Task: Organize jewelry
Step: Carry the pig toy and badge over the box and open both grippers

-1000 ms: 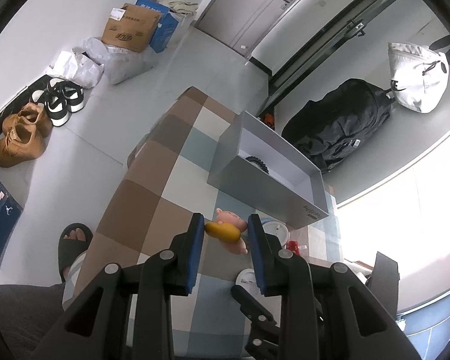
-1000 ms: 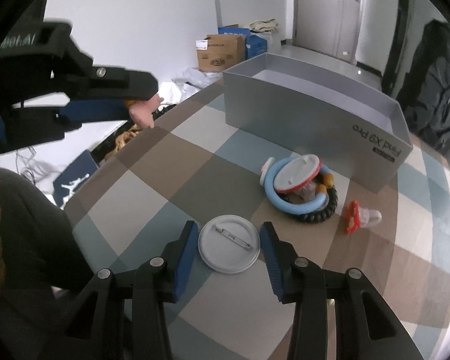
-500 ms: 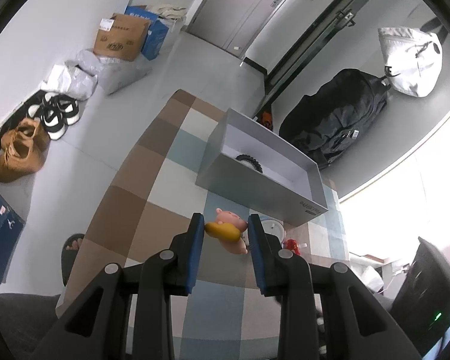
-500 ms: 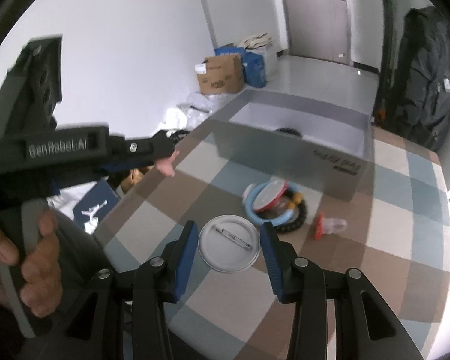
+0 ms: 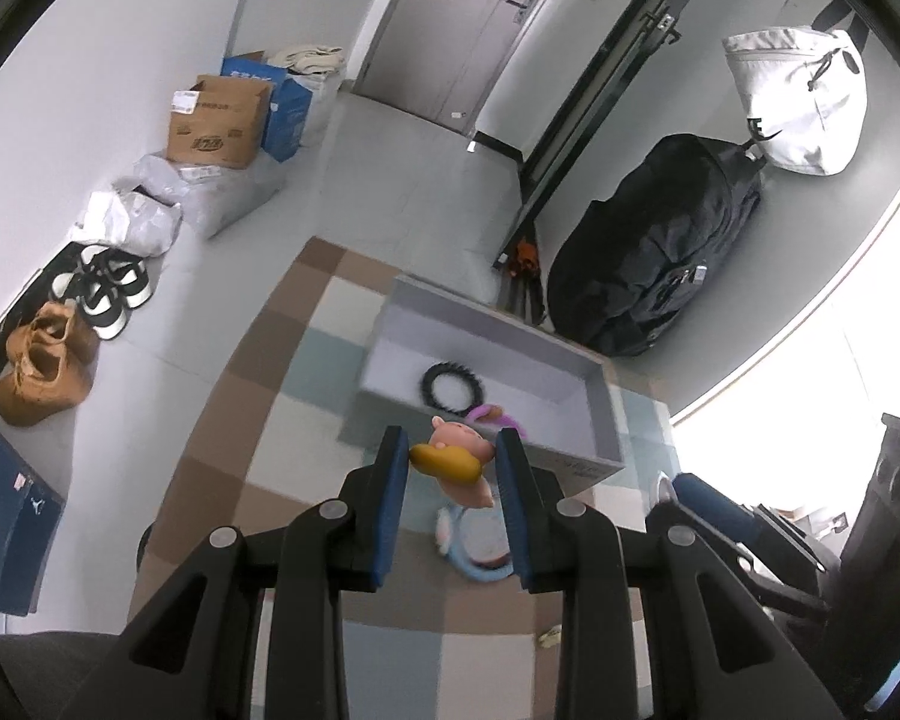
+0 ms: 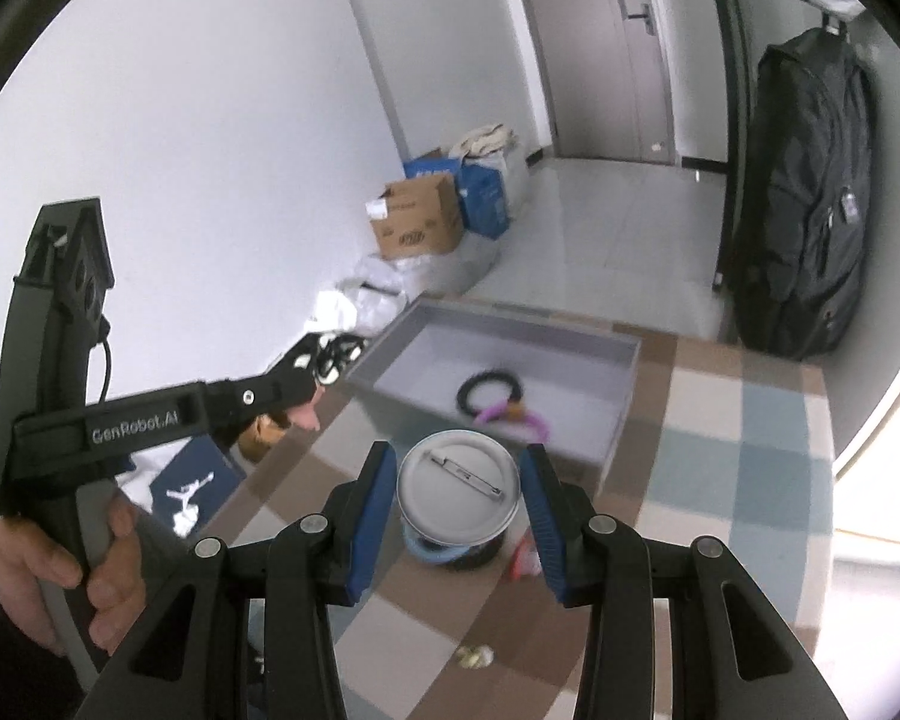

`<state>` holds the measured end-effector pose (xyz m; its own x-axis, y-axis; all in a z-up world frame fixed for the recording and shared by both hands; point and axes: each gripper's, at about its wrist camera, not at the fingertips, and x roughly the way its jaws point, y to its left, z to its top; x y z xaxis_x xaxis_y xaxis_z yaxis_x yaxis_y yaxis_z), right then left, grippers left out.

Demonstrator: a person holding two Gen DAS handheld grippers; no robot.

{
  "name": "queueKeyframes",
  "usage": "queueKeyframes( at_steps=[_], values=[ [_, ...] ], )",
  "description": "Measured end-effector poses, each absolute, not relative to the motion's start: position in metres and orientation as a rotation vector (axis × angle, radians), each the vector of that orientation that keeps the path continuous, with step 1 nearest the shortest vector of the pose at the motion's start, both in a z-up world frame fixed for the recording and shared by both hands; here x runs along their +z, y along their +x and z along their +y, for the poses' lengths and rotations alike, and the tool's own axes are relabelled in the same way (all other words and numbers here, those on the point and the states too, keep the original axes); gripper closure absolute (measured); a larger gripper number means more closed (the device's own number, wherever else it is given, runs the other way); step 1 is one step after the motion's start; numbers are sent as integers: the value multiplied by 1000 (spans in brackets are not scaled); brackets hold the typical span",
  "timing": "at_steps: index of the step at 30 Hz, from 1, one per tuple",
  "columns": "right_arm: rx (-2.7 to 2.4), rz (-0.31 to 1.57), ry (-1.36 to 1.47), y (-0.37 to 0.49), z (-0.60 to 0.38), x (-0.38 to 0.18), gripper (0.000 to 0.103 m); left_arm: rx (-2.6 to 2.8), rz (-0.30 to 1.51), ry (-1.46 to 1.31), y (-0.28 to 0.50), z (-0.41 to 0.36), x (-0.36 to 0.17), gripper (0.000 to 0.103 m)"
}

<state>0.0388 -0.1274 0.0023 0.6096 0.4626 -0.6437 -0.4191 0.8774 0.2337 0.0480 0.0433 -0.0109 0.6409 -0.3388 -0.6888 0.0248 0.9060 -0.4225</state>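
Note:
My left gripper is shut on a small pink pig charm with a yellow ring, held in the air above the checked table. My right gripper is shut on a round silver pin badge, its pin side facing up. Both hang in front of an open grey box, also seen in the right wrist view. Inside the box lie a black bead bracelet and a purple ring. The left gripper shows at left in the right wrist view, held by a hand.
On the table below the badge lie a blue ring with a dark bracelet, a red piece and a small pale bit. On the floor are a black bag, cardboard boxes and shoes.
Both grippers have risen with their loads and now look down into the grey box. The purple ring inside it has come into view. The grips have not changed.

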Motion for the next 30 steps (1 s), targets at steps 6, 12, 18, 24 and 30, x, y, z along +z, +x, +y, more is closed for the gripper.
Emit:
queueKeyframes(
  at_steps=[6,12,18,24,30],
  values=[
    [508,735,107,63,-139,10,61,-236,852,-363,68,29,-3,79],
    [509,728,126,92,-144,7,61,-260,859,-339,95,20,-5,79],
    [514,735,152,119,-142,-1,61,-285,887,-334,119,14,-16,79],
    [525,746,147,140,-136,-13,61,-316,892,-359,133,19,-27,79],
    [531,764,172,152,-141,-24,61,-350,919,-368,142,15,-35,79]
  ],
)
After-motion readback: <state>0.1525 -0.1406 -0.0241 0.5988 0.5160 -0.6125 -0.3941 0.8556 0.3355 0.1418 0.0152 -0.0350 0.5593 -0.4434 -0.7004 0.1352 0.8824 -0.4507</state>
